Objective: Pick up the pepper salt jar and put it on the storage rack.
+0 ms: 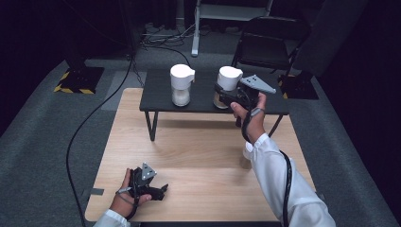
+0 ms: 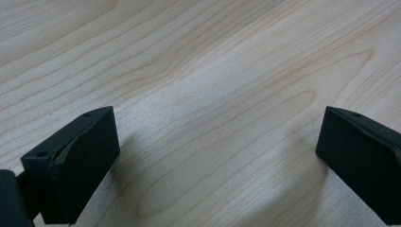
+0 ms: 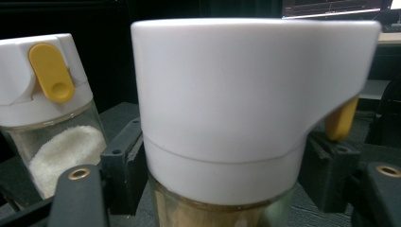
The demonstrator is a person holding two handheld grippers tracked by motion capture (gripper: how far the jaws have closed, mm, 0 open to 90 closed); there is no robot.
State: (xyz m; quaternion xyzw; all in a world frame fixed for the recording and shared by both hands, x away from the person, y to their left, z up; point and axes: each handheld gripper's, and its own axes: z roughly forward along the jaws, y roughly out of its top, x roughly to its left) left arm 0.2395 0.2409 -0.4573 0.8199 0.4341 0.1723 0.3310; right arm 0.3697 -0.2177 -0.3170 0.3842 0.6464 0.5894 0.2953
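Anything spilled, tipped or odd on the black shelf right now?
Nothing stands out. Both white-lidded jars stand upright on the black shelf: the white-powder jar alone, the brown-filled jar between the right gripper's jaws. No spill visible.

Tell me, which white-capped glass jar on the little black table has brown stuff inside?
The white-capped glass jar between the right gripper's jaws, on the right of the small black table. The other white-capped glass jar, standing apart to its left, holds white powder.
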